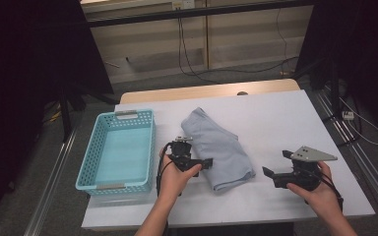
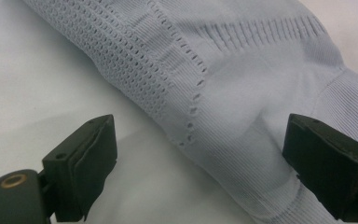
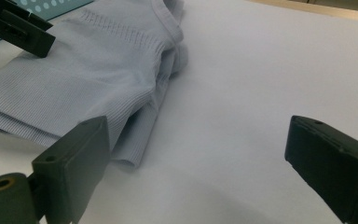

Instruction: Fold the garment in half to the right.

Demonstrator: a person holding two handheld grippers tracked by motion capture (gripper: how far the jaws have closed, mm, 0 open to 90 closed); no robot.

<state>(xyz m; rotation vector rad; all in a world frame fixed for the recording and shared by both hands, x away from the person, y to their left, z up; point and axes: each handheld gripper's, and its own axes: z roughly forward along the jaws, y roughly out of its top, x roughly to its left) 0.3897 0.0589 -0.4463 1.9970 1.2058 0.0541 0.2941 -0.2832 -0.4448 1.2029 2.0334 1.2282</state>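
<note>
Lying folded, pale blue ribbed garment (image 1: 216,147)

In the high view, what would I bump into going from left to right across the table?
Blue basket → left tongs → folded grey garment → right tongs

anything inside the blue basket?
Nothing shows inside the blue basket: its floor looks bare in the high view. The strip just behind its near wall is hidden. The folded garment lies on the table beside it.
</note>
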